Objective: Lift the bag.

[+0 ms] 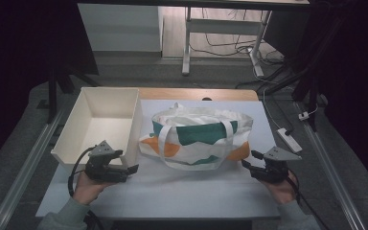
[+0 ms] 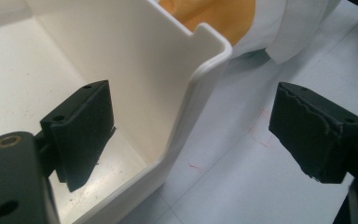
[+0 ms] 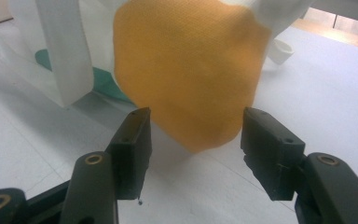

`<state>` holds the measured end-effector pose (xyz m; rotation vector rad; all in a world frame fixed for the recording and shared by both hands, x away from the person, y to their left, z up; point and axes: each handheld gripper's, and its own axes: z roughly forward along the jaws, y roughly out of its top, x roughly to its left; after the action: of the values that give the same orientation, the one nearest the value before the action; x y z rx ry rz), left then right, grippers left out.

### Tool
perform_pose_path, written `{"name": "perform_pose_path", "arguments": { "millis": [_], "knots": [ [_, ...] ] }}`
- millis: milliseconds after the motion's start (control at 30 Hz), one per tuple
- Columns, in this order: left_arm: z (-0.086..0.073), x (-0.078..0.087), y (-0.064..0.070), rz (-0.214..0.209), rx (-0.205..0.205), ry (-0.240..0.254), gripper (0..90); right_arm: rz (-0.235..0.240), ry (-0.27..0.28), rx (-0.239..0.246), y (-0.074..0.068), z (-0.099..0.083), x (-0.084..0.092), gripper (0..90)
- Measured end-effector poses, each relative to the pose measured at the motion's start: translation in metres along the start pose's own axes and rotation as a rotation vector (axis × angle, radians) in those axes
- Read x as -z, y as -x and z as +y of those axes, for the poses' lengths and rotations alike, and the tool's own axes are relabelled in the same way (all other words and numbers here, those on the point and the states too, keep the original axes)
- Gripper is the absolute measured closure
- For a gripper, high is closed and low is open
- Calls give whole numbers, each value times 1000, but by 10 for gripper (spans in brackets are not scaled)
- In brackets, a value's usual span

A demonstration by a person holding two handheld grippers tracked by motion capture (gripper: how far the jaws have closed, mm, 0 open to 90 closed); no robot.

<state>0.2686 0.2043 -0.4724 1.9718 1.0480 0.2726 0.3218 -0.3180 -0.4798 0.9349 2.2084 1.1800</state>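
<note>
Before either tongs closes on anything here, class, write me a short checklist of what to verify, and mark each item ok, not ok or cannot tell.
1. Left tongs open: ok; the jaws stand wide apart.
2. Left tongs free of the white bin: not ok; the jaws straddle the bin's corner wall, one inside, one outside.
3. Right tongs open: ok; nothing is pinched.
4. Right tongs lined up with the tote bag: ok; its orange corner sits just ahead of the jaws.
5. Bag handles out of the way: ok; a strap hangs off to one side.
6. Bag contents: cannot tell.
</note>
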Motion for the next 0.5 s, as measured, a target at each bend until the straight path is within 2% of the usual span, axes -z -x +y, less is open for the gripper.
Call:
{"name": "perform_pose_path", "arguments": {
  "millis": [500],
  "knots": [
    [-2, -4, -1, 0, 0, -21, 142, 11, -1, 16, -2, 0, -1, 436]
  ]
}}
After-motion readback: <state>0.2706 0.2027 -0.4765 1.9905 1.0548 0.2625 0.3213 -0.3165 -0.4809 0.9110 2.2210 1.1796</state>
